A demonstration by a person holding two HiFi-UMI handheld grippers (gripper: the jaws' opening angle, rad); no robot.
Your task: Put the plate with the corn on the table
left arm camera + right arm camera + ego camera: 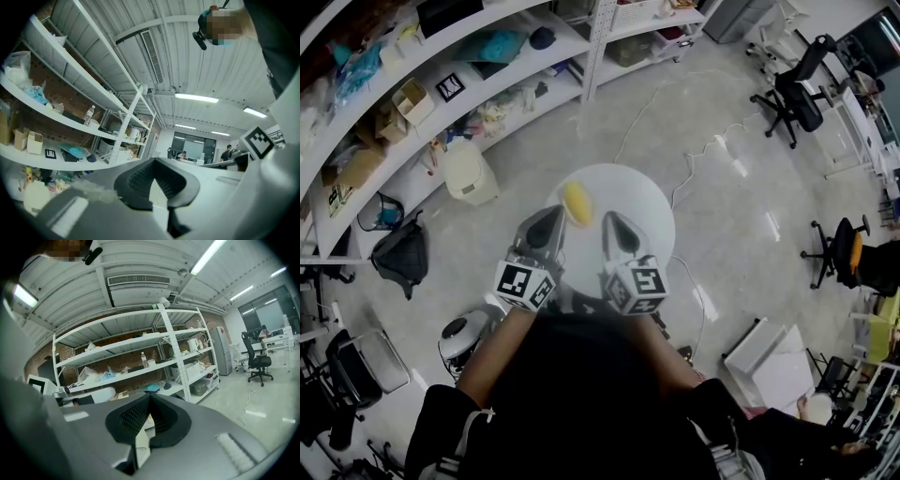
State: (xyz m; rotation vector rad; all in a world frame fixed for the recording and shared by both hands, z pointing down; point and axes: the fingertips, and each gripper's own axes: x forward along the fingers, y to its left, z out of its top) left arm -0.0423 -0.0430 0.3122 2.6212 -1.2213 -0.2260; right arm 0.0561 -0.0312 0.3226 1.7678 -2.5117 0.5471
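Running along the left & top of the head view: white shelving (412,112), packed w/ boxes & bags. Below it is a pale glossy floor (722,187), w/ black office chairs (792,89) at far right and a cream bin (469,173) by the shelf foot. The plate (637,202), white & round, is mid-frame above the floor, carried at its near rim by both grippers. L gripper (553,223) is on the rim's left side, R gripper (614,227) on its right. In each gripper view the dark pads are pinched onto a thin white plate edge (158,199) (139,442). The corn (577,202), yellow, lies on the plate's left half, just beyond the L gripper's tips.
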